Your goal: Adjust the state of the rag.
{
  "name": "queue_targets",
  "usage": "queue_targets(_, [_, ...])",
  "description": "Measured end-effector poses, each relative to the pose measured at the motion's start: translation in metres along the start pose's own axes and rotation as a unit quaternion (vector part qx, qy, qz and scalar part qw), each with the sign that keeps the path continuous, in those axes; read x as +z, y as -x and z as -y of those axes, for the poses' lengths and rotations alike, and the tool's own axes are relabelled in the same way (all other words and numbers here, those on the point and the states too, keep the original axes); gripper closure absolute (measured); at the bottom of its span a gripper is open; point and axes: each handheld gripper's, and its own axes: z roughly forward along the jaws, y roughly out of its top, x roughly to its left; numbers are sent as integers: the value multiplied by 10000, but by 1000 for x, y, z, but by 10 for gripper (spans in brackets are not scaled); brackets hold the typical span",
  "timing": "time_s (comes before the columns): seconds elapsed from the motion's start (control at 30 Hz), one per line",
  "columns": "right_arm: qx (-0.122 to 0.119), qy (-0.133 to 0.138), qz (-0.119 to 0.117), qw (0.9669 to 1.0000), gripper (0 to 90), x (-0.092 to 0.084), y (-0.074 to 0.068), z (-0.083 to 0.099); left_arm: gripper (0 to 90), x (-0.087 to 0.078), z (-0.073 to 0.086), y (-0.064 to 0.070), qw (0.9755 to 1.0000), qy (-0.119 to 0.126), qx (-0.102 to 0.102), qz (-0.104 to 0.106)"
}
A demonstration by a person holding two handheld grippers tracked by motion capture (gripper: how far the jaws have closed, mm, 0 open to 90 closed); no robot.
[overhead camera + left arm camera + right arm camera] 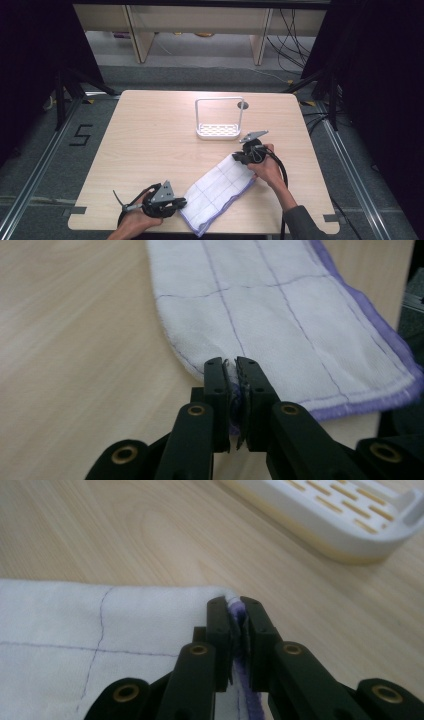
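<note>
Each gripper's jaws pinch a corner of the folded cloth [219, 189], left gripper [232, 371] and right gripper [234, 609] at opposite ends, probably to lift it taut off the desk [150, 150].

Pale wood surface [150, 145], square, rounded corners. White cloth [220, 192] with thin grid lines and purple hem lies slantwise, running from 6 o'clock toward 3 o'clock. Left tongs [181, 203] meet the cloth's near corner at about 6 o'clock; right tongs [240, 157] meet its far corner at about 4 o'clock. White slotted tray with tall loop handle [218, 125] stands upright just past centre toward 1 o'clock, apart from the cloth.
</note>
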Motion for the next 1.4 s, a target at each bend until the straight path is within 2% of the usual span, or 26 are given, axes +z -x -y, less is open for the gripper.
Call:
queue_targets(0.2, [-255, -82, -112, 9996, 840, 20, -2, -28, 837, 6, -3, 21, 9997, 226, -15, 85])
queue_targets(0.23, [-84, -140, -117, 9998, 840, 23, -5, -33, 836, 6, -4, 23, 9997, 209, -24, 82])
queue_targets(0.27, [-84, -140, -117, 9998, 840, 23, -5, -33, 836, 6, -4, 23, 9997, 209, -24, 82])
queue_targets(0.3, [-270, -52, -206, 9994, 839, 27, -5, -37, 836, 8, -5, 25, 9996, 276, -3, 115])
queue_targets(0.33, [-262, -149, -266, 9992, 839, 29, -7, -43, 835, 8, -6, 28, 9995, 296, -91, 72])
queue_targets(0.37, [-263, -223, -252, 9991, 839, 36, -9, -51, 833, 9, -8, 28, 9996, 291, -20, 46])
queue_targets(0.43, [-469, -98, -358, 9982, 838, 43, -9, -55, 832, 13, -9, 32, 9995, 319, 36, 16])
queue_targets(0.47, [-369, -188, -331, 9986, 838, 46, -12, -57, 832, 15, -10, 33, 9994, 339, -12, 63])
queue_targets(0.57, [-638, -185, -476, 9967, 836, 57, -12, -64, 832, 20, -14, 37, 9993, 362, 37, 80])
queue_targets(0.67, [-656, -255, -479, 9964, 830, 60, -13, -66, 827, 24, -17, 40, 9995, 299, 59, 127])
queue_targets(0.7, [-614, -341, -495, 9963, 788, 64, -16, -68, 817, 28, -19, 42, 9993, 319, 158, 128])
queue_targets(0.73, [-614, -341, -495, 9963, 788, 64, -16, -68, 800, 28, -19, 42, 9993, 319, 158, 128])
queue_targets(0.77, [-367, -306, -381, 9981, 570, 65, -18, -69, 719, 29, -20, 44, 9987, 415, 58, 284])
queue_targets(0.8, [-367, -306, -381, 9981, 570, 65, -18, -69, 640, 29, -20, 44, 9987, 415, 58, 284])
queue_targets(0.83, [-227, -426, -303, 9984, 511, 63, -19, -70, 640, 27, -22, 45, 9990, 256, 160, 336])
queue_targets(0.87, [-144, -411, -252, 9987, 476, 60, -18, -70, 522, 25, -22, 46, 9988, 198, 135, 432])
queue_targets(0.9, [-28, -238, -21, 9997, 422, 47, -16, -68, 407, 21, -24, 46, 9979, 386, 119, 506])
queue_targets(1.0, [180, -90, 121, 9997, 382, 26, -10, -63, 319, 16, -32, 35, 9979, 575, -50, 310])
queue_targets(1.03, [180, -90, 121, 9997, 382, 26, -10, -63, 319, 16, -32, 35, 9979, 575, -50, 310])
queue_targets(1.07, [186, -40, 163, 9997, 380, 19, -7, -59, 319, 13, -36, 26, 9976, 624, -147, 251])
queue_targets(1.1, [297, 16, 252, 9992, 380, 7, -3, -50, 316, 11, -41, 13, 9969, 695, -363, 43])
queue_targets(1.13, [297, 16, 252, 9992, 380, 7, -3, -50, 315, 11, -41, 13, 9969, 695, -363, 43])
queue_targets(1.17, [318, 37, 339, 9989, 375, 0, 0, -37, 314, 10, -48, -5, 9956, 788, -477, -168])
queue_targets(1.2, [403, -9, 323, 9987, 375, -2, 1, -34, 314, 10, -51, -16, 9957, 717, -505, -292])
queue_targets(1.23, [403, -9, 323, 9987, 375, -2, 1, -34, 314, 10, -51, -16, 9957, 717, -505, -292])
queue_targets(1.4, [608, -16, 403, 9973, 378, -10, 9, -18, 313, 24, -64, -60, 9915, 688, -928, -592])
